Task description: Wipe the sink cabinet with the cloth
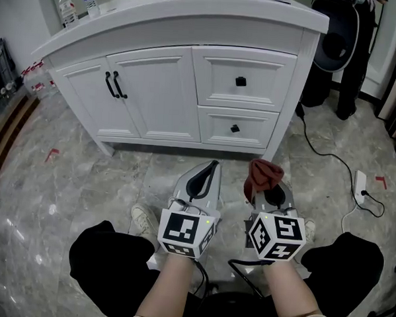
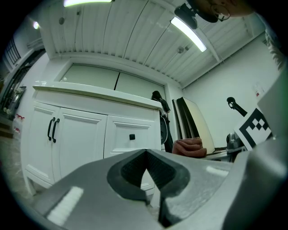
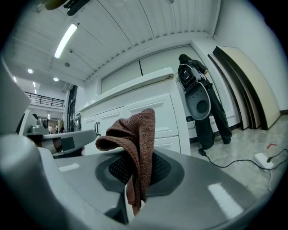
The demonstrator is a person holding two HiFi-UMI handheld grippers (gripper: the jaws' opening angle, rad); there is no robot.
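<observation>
The white sink cabinet (image 1: pixel 162 93) stands ahead on the marble floor, with two doors on black handles and two drawers on black knobs; it also fills the background of the left gripper view as the cabinet (image 2: pixel 85 134) and shows in the right gripper view as the cabinet (image 3: pixel 135 105). A reddish-brown cloth (image 1: pixel 262 174) hangs out of my right gripper (image 1: pixel 266 186), which is shut on it; up close the cloth (image 3: pixel 135 143) droops over that gripper (image 3: pixel 137 164). My left gripper (image 1: pixel 214 165) is held beside it, shut, holding nothing (image 2: pixel 146 152). Both are short of the cabinet, low above the floor.
Two water bottles (image 1: pixel 68 8) stand on the countertop at the far left. A black cable (image 1: pixel 330 158) runs across the floor to a white power strip (image 1: pixel 362 185) at the right. A dark fan and clothing (image 1: pixel 340 36) stand right of the cabinet. My shoe (image 1: pixel 142 218) is below the left gripper.
</observation>
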